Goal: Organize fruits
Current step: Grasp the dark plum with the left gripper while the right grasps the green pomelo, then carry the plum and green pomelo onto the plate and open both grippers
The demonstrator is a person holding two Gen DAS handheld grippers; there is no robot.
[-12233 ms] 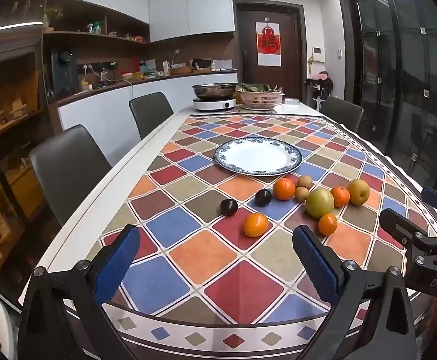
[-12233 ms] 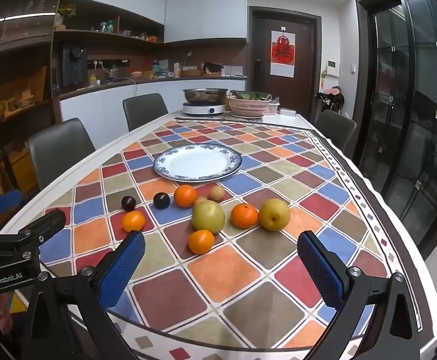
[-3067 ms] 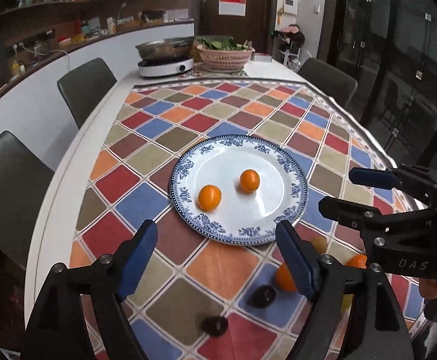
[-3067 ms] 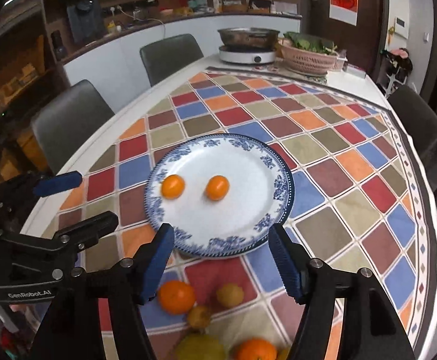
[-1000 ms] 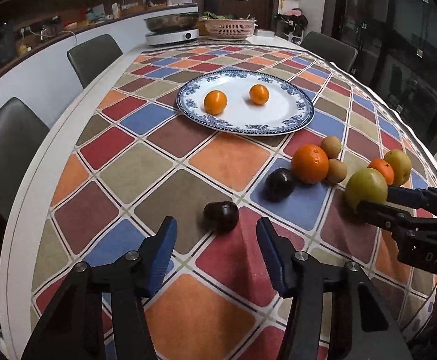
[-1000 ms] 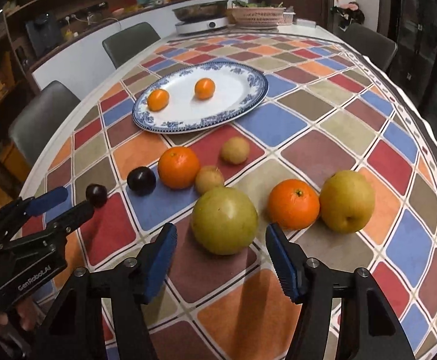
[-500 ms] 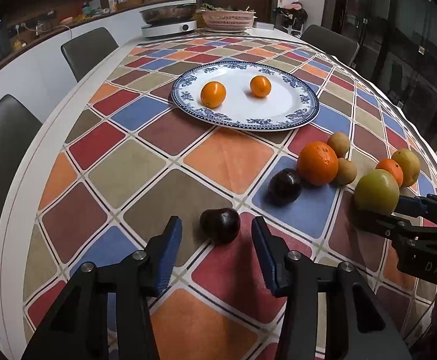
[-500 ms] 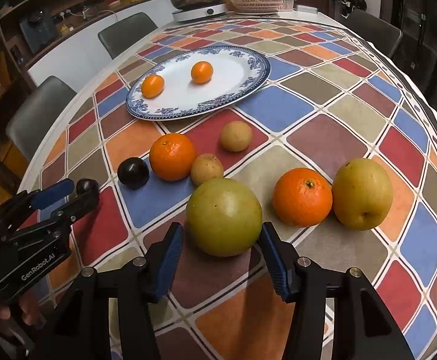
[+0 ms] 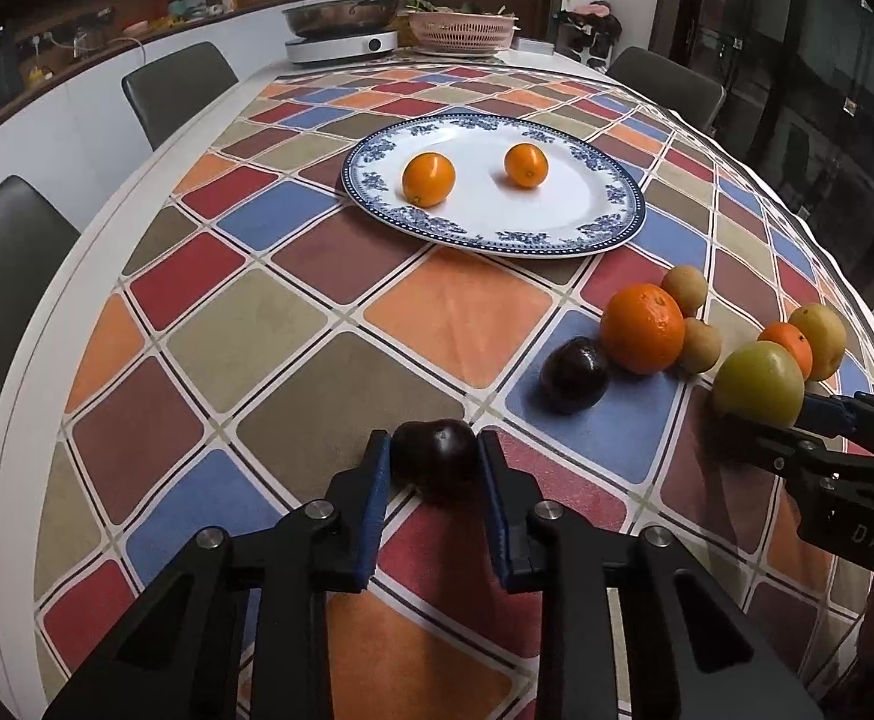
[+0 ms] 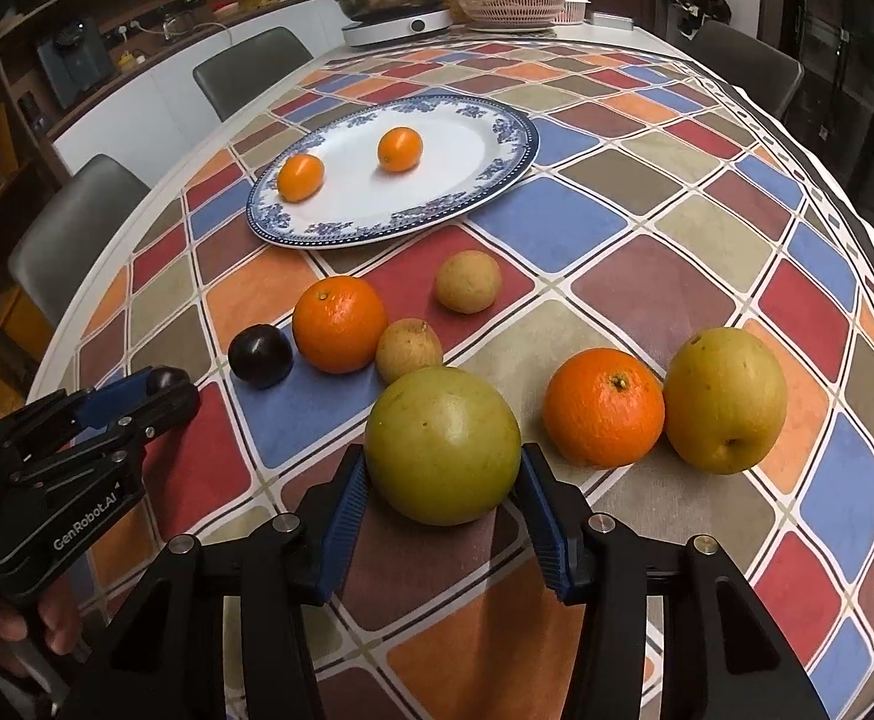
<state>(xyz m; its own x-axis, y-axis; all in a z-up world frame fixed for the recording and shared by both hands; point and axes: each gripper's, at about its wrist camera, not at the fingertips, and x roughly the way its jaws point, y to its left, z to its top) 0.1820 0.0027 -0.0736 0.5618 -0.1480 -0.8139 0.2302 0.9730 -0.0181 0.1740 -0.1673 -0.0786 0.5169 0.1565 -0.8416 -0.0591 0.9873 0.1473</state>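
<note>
left gripper [image 9: 431,456]: jaws have just been closing; both blue pads now press the flanks of the dark plum [image 9: 434,457]. Clenched on it, plum on the table.
right gripper [image 10: 443,468]: jaws have just been closing around the green apple [image 10: 443,445]. Both pads at the apple's sides, looks like contact, so grasping; apple also on the table.
key relation: each fruit sits dead ahead at 12 o'clock of its own fingers, squarely between the pads. Both fruits are round, no long axis to align.
plate bearing, left: plate [image 9: 617,228] lies at about 12–1 o'clock from the plum, well apart, open cloth between.
plate bearing, right: plate at about 11 o'clock from the apple; big orange [image 10: 340,331] and two small tan fruits [image 10: 468,281] sit in that line, so I'd lift clear before travelling.
nearer hand: roughly equal, can't rank them.
plate contents: two small oranges [image 9: 428,178] only, apart from each other, left and centre of the dish; near-right part is bare.
loose on table [image 9: 281,324]: second dark plum [image 9: 574,373] at 1 o'clock of the held one; a second orange [image 10: 604,405] and the yellow pear [image 10: 725,399] touching each other at 3 o'clock of the apple.
progress guess: early; most fruit off the plate.
risk: apple is wide for the pads, could roll out on lift.
</note>
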